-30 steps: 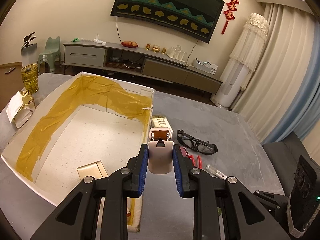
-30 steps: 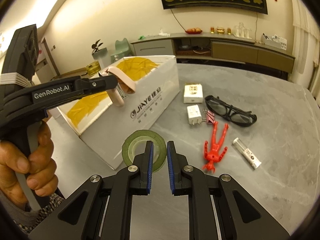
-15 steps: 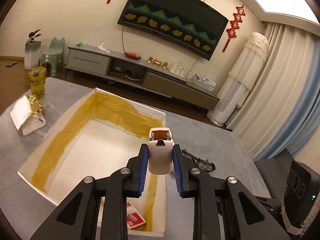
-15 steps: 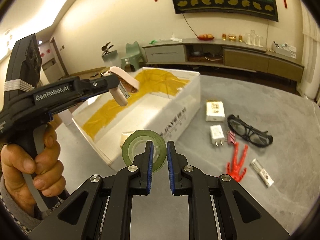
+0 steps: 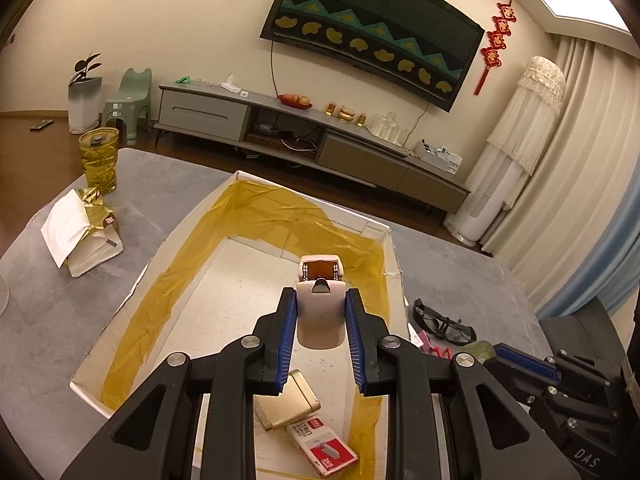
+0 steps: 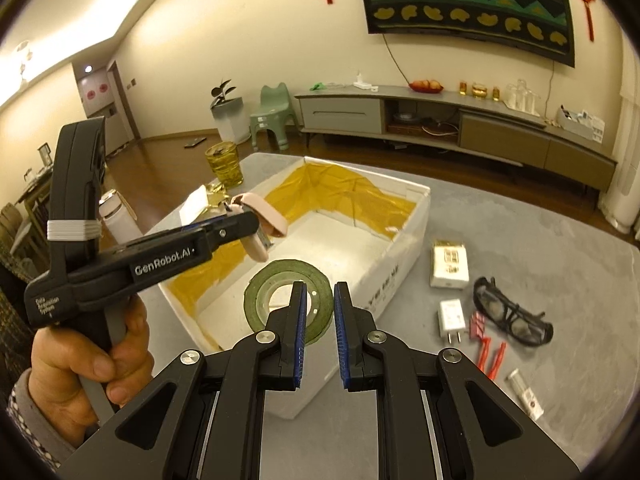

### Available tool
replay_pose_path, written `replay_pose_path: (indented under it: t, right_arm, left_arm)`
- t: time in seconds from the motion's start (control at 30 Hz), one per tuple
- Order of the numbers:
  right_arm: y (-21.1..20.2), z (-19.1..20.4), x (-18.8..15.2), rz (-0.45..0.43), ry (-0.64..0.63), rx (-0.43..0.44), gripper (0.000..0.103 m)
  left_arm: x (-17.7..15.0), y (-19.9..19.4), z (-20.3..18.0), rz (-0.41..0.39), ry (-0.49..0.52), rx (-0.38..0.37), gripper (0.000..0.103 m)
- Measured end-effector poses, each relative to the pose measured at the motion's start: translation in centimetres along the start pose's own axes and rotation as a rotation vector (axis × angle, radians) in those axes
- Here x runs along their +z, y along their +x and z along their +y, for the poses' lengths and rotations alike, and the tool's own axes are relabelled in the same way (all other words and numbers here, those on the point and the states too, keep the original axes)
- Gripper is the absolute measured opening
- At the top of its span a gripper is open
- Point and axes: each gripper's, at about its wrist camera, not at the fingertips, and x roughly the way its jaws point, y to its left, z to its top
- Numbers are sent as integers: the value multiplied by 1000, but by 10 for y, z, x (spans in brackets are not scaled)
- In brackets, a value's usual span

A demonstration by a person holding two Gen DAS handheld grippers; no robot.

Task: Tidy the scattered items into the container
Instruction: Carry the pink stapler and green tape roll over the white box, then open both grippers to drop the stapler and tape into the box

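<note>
A white box (image 5: 176, 240) lined with yellow tape stands on the grey table. My left gripper (image 5: 321, 304) is shut on a pink stapler (image 5: 321, 312) and holds it above the box's inside, near the right wall. Seen from the right wrist, that stapler (image 6: 266, 216) hangs over the box (image 6: 400, 276), with a hand on the left gripper (image 6: 240, 222). My right gripper (image 6: 320, 300) is shut on the wall of a green tape roll (image 6: 260, 292), above the box's near corner. A gold case (image 5: 288, 404) and a staples packet (image 5: 324, 446) lie in the box.
Right of the box lie black glasses (image 6: 512, 316), a white carton (image 6: 450, 264), a white charger (image 6: 452, 316), pink clips (image 6: 476, 324), red-handled pliers (image 6: 490, 356) and a small tube (image 6: 524, 394). A yellow glass (image 5: 98, 160) and a gold-and-white packet (image 5: 80, 232) sit left of it.
My left gripper has carried the stapler from the table right of the box to above its inside. My right gripper has risen and come nearer the box with the tape roll.
</note>
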Motion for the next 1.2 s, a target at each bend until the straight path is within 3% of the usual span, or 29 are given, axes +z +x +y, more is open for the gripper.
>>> replay_pose_path:
  t: [0.73,1.2]
  right_arm:
    - [65,-5,51,90,-14,-15,14]
    - [125,-17,76,172,-46,-43,14]
  left_arm:
    - [47,34,30,10,-65,14,25]
    - [71,84,49,89,-159,29,25]
